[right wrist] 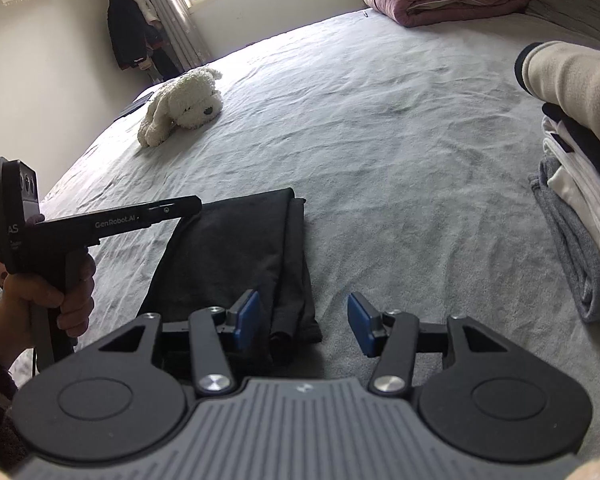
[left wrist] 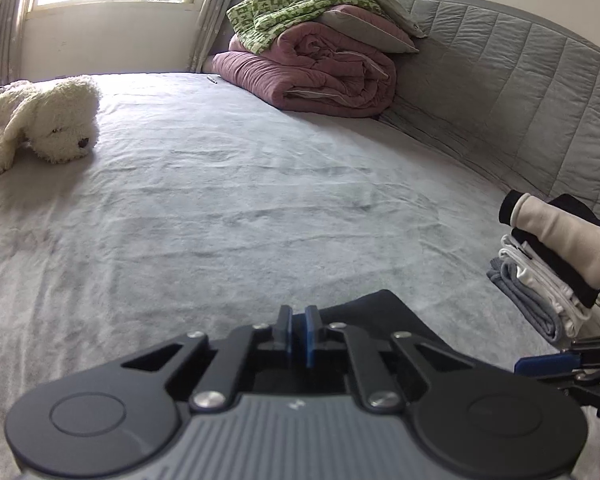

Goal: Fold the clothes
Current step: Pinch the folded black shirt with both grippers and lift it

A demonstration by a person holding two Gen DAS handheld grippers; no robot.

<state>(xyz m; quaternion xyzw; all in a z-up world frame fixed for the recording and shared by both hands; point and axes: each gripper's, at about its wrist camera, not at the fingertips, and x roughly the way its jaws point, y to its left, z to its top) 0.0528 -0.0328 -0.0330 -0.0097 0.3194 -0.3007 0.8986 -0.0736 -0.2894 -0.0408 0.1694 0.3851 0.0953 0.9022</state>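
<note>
Two handheld grippers over a folded black garment [right wrist: 236, 264] on a grey bed [right wrist: 380, 152].

The black garment lies flat on the bed sheet, folded into a long panel, at the near edge of the bed. The right gripper [right wrist: 304, 322] hovers over the garment's near end with its blue pads [right wrist: 247, 320] standing well apart and nothing pressed between them. The left gripper [left wrist: 299, 330], held in a hand [right wrist: 48, 300], reaches toward the garment's left edge; its pads sit almost together with only a thin gap, and I cannot tell whether cloth is pinched there. Right of the garment, well apart, sits a stack of folded clothes [right wrist: 580, 184]. Beyond the garment lie a white plush dog [right wrist: 184, 106] and a rolled pink quilt [left wrist: 312, 76].
</note>
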